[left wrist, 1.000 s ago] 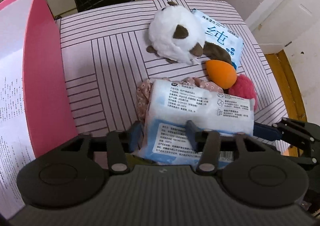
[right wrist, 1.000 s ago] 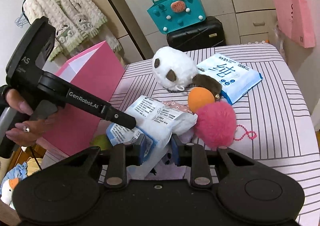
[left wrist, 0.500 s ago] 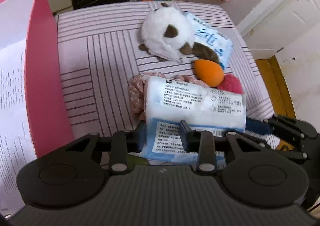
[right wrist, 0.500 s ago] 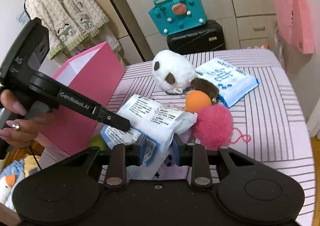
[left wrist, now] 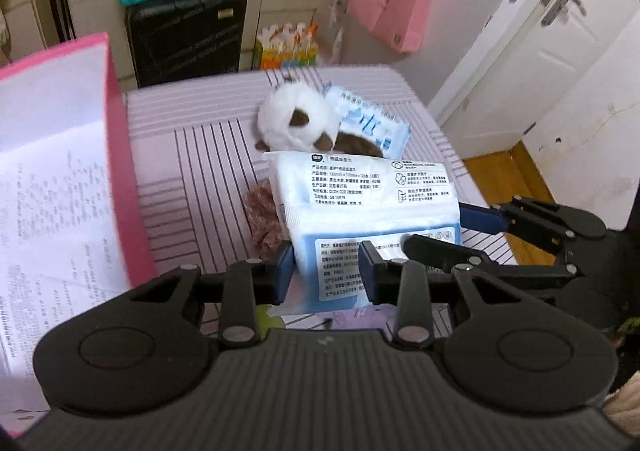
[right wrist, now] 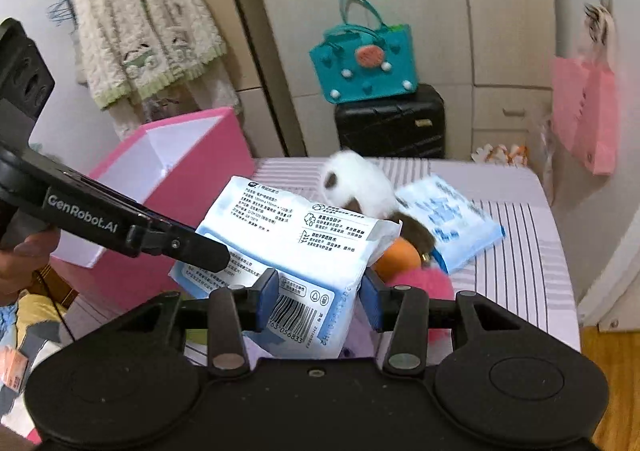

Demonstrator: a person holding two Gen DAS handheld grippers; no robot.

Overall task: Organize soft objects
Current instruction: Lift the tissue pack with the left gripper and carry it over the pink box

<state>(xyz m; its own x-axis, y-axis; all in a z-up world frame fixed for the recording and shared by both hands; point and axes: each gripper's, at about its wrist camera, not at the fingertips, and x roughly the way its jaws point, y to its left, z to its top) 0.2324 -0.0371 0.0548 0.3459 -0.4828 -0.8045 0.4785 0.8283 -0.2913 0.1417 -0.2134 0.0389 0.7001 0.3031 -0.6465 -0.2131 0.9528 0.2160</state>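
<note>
Soft white-and-blue plastic tissue pack (left wrist: 362,207) being lifted by its ends.
It is being pinched by the left gripper (left wrist: 326,271); right gripper (right wrist: 318,297) fingers, just opening, are loosely straddling it.

The striped table (left wrist: 192,155) carries a white plush toy (left wrist: 294,123), a blue wipes pack (right wrist: 452,219), an orange sponge (right wrist: 396,257), a pink pompom (right wrist: 424,283) and a pink box (right wrist: 192,163).

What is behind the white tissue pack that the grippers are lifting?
Behind the tissue pack, the white plush toy, an orange ball, a pink pompom and a blue wipes packet show partly. Their near sides are covered.
</note>
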